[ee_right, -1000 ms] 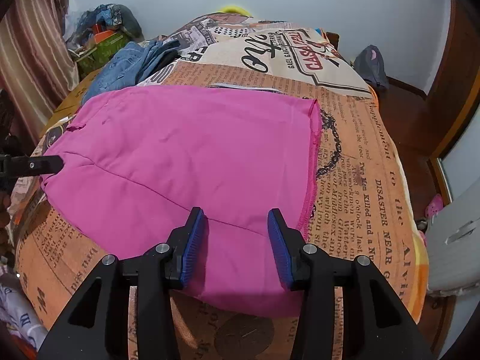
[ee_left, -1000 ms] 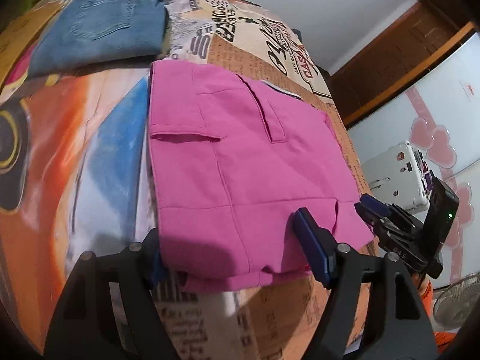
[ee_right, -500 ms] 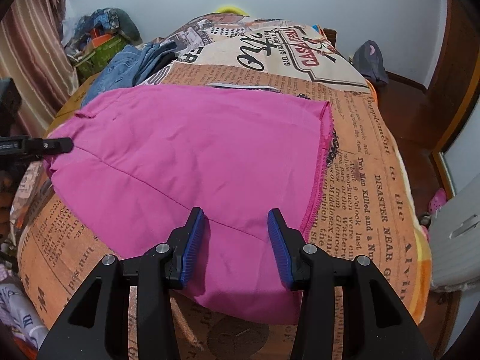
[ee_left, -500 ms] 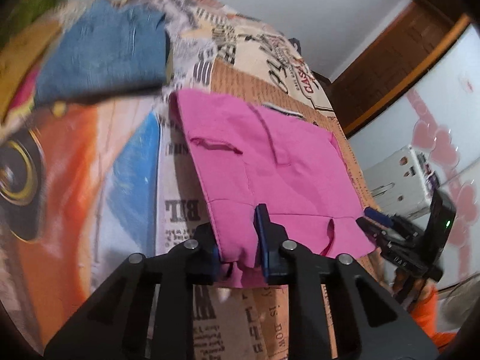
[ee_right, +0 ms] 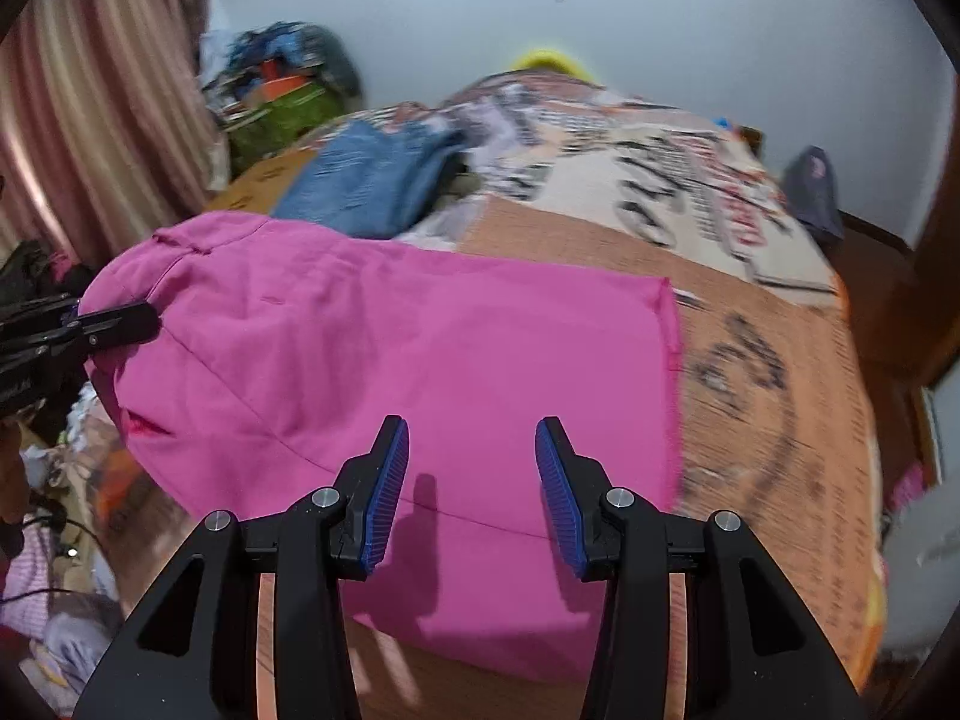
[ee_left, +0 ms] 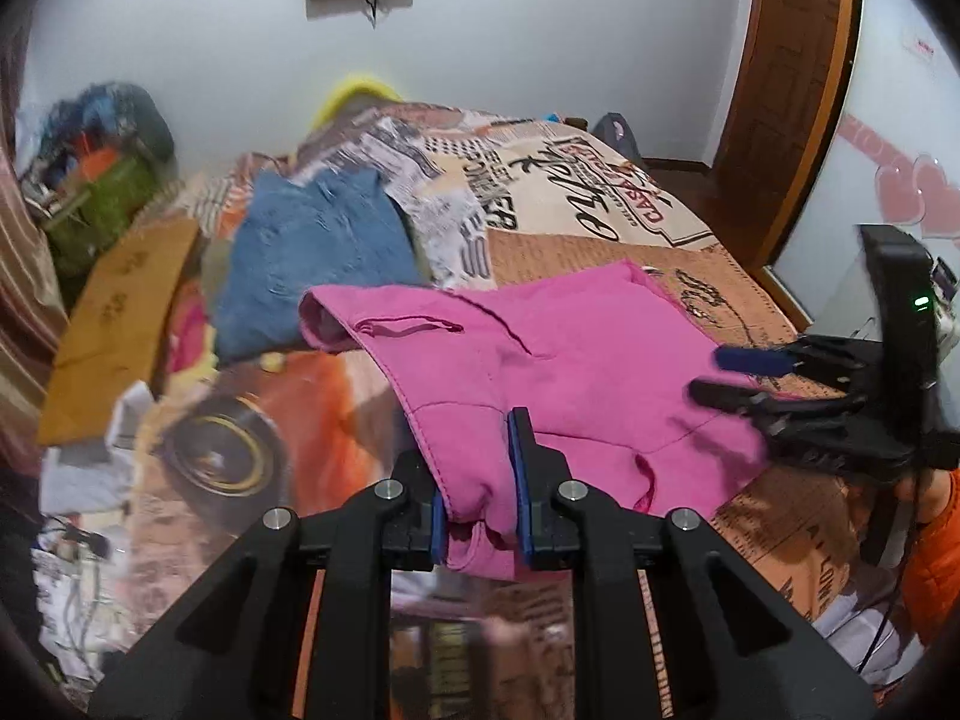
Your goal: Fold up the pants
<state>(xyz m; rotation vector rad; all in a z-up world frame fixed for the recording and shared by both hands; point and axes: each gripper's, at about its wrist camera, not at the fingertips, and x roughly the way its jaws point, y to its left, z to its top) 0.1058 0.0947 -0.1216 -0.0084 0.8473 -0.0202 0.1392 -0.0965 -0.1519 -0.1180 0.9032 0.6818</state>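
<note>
The pink pants (ee_left: pixel 576 354) lie folded on the printed bedspread (ee_left: pixel 600 198). My left gripper (ee_left: pixel 480 492) is shut on the near left edge of the pants and lifts that edge off the bed. In the right wrist view the pants (ee_right: pixel 420 360) spread in front of my right gripper (ee_right: pixel 471 492), which is open with its jaws wide apart, hovering over the near edge and holding nothing. The right gripper (ee_left: pixel 738 375) also shows at the right in the left wrist view. The left gripper (ee_right: pixel 114 321) shows at the left in the right wrist view.
Folded blue jeans (ee_left: pixel 312 258) lie behind the pink pants, also seen in the right wrist view (ee_right: pixel 372 180). A brown cardboard sheet (ee_left: pixel 114 324) lies at the bed's left. A clutter pile (ee_left: pixel 96 168) stands in the far left corner. A wooden door (ee_left: pixel 786 90) is at the right.
My left gripper has closed on the near left edge of the pink pants and raised it. Both views have tilted upward. My right gripper has stayed open over the pants.
</note>
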